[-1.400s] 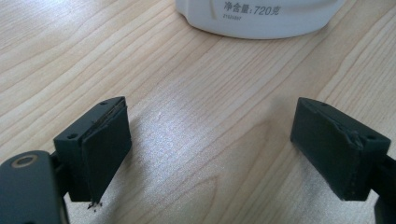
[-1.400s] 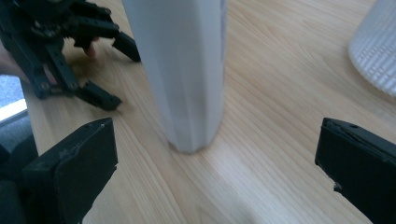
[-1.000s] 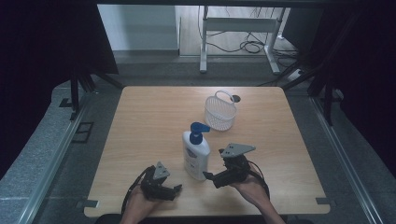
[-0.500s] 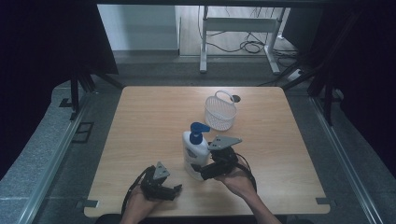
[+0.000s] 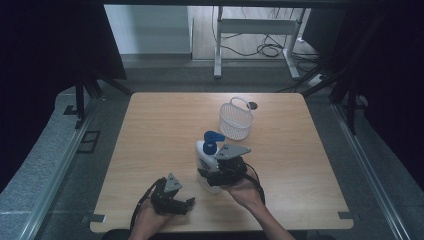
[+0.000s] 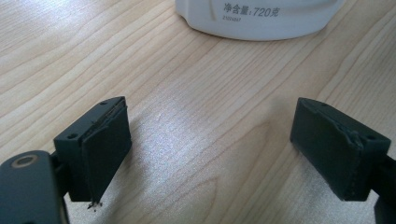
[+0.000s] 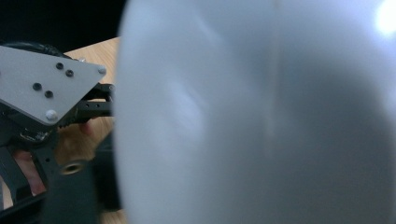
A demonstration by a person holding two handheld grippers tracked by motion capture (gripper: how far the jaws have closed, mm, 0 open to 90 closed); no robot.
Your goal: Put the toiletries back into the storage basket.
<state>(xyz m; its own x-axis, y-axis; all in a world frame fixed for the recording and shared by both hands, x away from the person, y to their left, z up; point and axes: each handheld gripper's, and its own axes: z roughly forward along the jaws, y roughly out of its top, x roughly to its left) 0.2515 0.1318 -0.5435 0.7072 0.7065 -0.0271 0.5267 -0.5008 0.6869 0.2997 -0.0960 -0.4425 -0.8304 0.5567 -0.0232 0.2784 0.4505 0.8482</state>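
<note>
High view: a white lotion bottle with a blue pump head stands upright near the middle of the wooden table, a little toward the near edge. The right gripper is pressed up against the bottle's lower body from the right and near side, held by the person's right hand, with its grey three-cornered plate level beside the bottle's shoulder. Its jaws have just been closing, and the bottle sits between them; in the right gripper view the white bottle wall lies blurred and very close against the camera, so the jaws appear clamped on the bottle's body, though the pads themselves are hidden.

The left gripper rests low at the near edge of the table, left of the bottle and apart from it, in the person's left hand. In the left gripper view its two black jaws stand wide apart with bare wood between them; they hold nothing, and the foot of the bottle, with printed characters, stands just beyond them.

A white mesh basket with a thin handle stands farther off, to the right of the bottle and apart from it. A small dark round object lies on the table just behind the basket.
</note>
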